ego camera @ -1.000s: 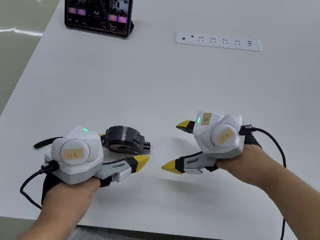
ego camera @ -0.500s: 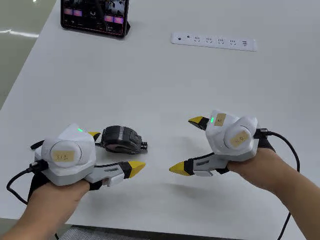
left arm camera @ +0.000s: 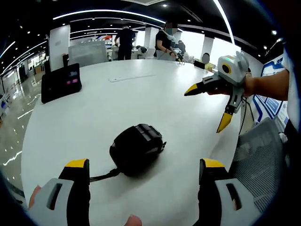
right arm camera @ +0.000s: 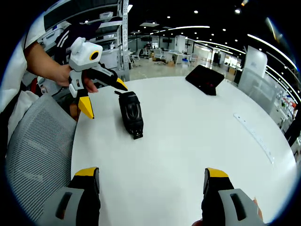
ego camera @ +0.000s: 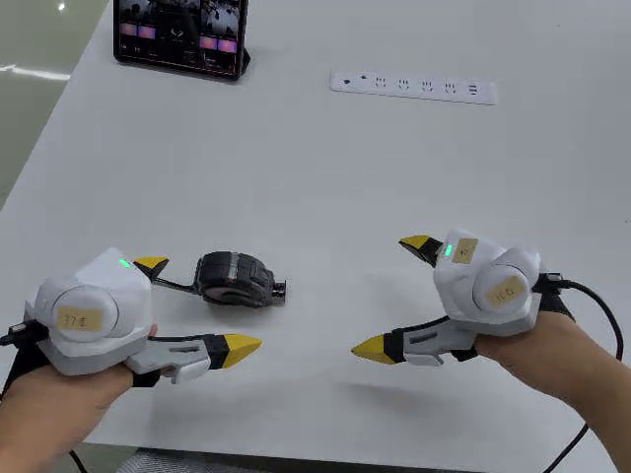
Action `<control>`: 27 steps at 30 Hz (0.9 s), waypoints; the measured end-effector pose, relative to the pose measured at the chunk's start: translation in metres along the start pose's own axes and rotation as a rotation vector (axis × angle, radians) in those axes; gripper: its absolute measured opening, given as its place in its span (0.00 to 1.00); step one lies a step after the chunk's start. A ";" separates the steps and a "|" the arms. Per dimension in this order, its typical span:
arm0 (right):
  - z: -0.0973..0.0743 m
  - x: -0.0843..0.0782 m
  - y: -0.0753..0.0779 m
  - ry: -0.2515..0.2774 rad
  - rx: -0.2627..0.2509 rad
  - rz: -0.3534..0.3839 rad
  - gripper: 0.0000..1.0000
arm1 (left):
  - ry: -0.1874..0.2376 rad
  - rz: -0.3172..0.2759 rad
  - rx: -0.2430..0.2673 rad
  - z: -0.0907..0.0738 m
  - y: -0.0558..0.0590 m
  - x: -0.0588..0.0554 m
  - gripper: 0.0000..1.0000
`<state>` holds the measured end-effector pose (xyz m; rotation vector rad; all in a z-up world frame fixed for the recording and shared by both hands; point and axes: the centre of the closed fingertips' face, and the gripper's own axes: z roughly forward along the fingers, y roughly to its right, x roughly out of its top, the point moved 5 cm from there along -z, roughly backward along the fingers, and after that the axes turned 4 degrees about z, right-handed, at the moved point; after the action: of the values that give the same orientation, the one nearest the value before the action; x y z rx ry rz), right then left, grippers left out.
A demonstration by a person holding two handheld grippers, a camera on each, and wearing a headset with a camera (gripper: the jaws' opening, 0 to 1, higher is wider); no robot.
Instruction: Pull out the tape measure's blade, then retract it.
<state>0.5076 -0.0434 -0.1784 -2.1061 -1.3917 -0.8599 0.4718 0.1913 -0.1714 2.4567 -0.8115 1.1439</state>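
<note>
Here the black tape measure (ego camera: 235, 279) lies on the white table (ego camera: 296, 177) with its blade drawn in, the small hook end pointing toward the right gripper (ego camera: 390, 295). The left gripper (ego camera: 197, 304) has its jaws spread wide. In the left gripper view the tape measure sits just ahead of the yellow tips and between their lines, touching neither. A thin black strap runs back from its case toward one jaw; whether strap and jaw touch cannot be told. The right gripper's jaws are also wide apart and grip nothing. In the right gripper view the tape measure lies well ahead of that gripper's tips, off toward the jaw on the view's left side, with bare table between the jaws. Beyond both pairs of jaws, at the far side of the table, stand a dark tablet (ego camera: 177, 34) and a white power strip (ego camera: 414, 87).
</note>
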 end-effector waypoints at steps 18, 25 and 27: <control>-0.033 -0.025 0.004 0.015 -0.061 0.069 0.99 | -0.041 0.081 -0.023 -0.020 -0.007 -0.014 0.99; -0.047 -0.030 0.001 0.011 -0.074 0.083 0.99 | -0.045 0.102 -0.019 -0.027 -0.008 -0.017 0.99; -0.051 -0.030 0.001 0.015 -0.081 0.085 0.99 | -0.043 0.103 -0.017 -0.029 -0.009 -0.017 0.99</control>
<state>0.4871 -0.0975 -0.1648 -2.1974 -1.2697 -0.9105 0.4506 0.2189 -0.1668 2.4583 -0.9660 1.1176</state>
